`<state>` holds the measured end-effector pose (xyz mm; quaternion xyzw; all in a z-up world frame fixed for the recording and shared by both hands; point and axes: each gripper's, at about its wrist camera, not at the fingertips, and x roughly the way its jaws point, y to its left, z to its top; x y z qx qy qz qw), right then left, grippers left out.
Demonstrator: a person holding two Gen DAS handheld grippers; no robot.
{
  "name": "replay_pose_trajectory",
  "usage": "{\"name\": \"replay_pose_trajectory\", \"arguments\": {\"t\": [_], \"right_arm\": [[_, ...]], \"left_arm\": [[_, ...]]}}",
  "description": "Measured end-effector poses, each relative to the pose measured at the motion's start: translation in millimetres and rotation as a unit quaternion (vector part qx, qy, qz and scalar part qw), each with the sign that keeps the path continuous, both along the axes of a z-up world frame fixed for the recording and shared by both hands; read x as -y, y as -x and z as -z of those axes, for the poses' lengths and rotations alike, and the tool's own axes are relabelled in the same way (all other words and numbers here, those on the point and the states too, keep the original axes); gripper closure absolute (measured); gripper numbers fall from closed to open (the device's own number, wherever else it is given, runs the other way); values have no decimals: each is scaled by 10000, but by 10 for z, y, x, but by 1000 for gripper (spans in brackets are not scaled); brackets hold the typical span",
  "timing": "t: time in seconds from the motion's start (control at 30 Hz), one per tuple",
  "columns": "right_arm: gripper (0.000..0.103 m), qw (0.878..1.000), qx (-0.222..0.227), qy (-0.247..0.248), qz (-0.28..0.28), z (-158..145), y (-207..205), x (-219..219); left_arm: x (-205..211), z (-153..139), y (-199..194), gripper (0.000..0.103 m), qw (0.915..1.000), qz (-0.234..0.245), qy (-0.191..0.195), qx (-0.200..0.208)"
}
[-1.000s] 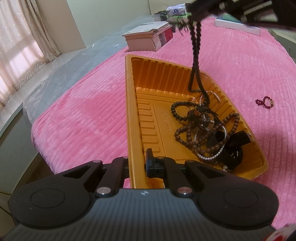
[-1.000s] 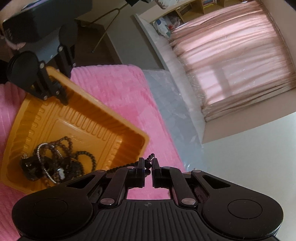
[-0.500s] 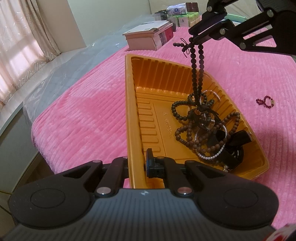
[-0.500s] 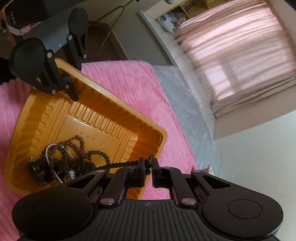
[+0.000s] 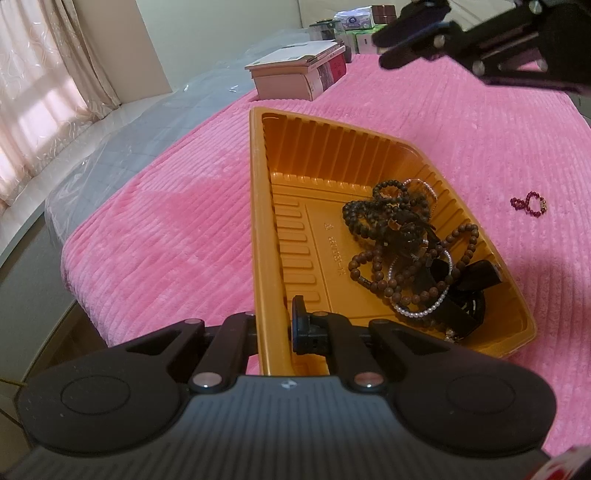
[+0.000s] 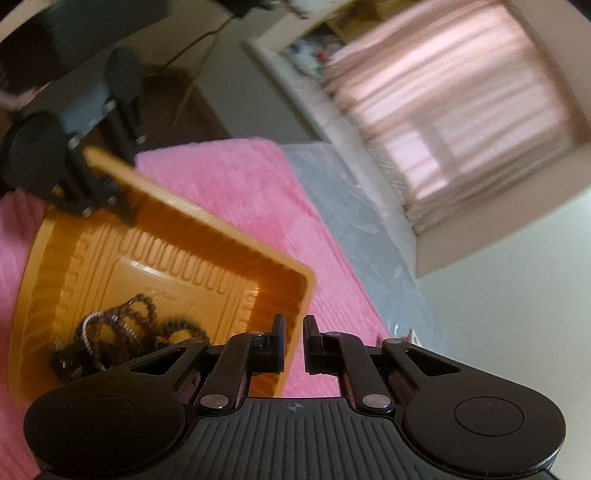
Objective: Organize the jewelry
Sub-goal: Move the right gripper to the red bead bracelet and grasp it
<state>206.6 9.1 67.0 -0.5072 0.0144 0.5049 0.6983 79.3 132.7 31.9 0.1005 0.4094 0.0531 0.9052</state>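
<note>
An orange plastic tray (image 5: 258, 206) sits on the pink blanket. It holds a tangle of dark bead strands (image 5: 399, 236), a pearl bracelet (image 5: 424, 312) and black pieces. My left gripper (image 5: 275, 325) is shut on the tray's near-left wall. My right gripper (image 6: 293, 345) is open and empty, above the tray's far end; it also shows in the left wrist view (image 5: 417, 37) at the top right. The tray (image 6: 110, 166) and beads (image 6: 122, 328) show in the right wrist view. A small dark red bracelet (image 5: 528, 205) lies on the blanket right of the tray.
A stack of books (image 5: 295, 75) lies on the blanket beyond the tray, with boxes (image 5: 354, 26) behind. A plastic-covered grey ledge (image 5: 122, 147) and pink curtains (image 5: 40, 92) lie to the left. The bed edge drops off at the near left.
My right gripper opened and let go of the dark bead strand, which dropped into the tray onto the pile. The right gripper then lifted away. My left gripper stayed on the tray wall.
</note>
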Motion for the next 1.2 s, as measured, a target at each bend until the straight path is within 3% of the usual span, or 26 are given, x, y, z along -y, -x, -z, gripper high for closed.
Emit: {"name": "replay_pose_trajectory", "arguments": {"t": [0.2,0.3,0.37,0.47,0.53,0.67,0.77,0.93,1.2], "right_arm": [[91,9939,-531,-626,735,-131,-41,328],[89,9778,-1113,-1139,1362,-155,-85,620],[89,9605,-1483,-1475,1838,-126,-98,868],[88,9136,-2099,-2163,2730,-39,-118,1323],[87,8626,-2482,-2703,3482,77,-100,1659],[83,7770,-3029,-3174,4514,400,41,2175],[83,7419,-3320,-3147,4902,593,143,2401],[83,7092,-3570,-3247,5140,718,193,2582],[83,6901,-3907,-3346,5090,850,13,2509]], "left_arm": [[-3,3,1,99,10000,-5,20,5],[-4,3,1,99,10000,-1,16,6],[-10,-2,7,99,10000,5,23,8],[-13,3,14,99,10000,4,23,16],[-17,-4,19,99,10000,-6,19,22],[-8,-9,12,99,10000,-3,-4,12],[7,-14,10,99,10000,10,-31,17],[14,-6,18,99,10000,-3,-52,13],[21,-12,18,99,10000,-1,-52,17]]}}
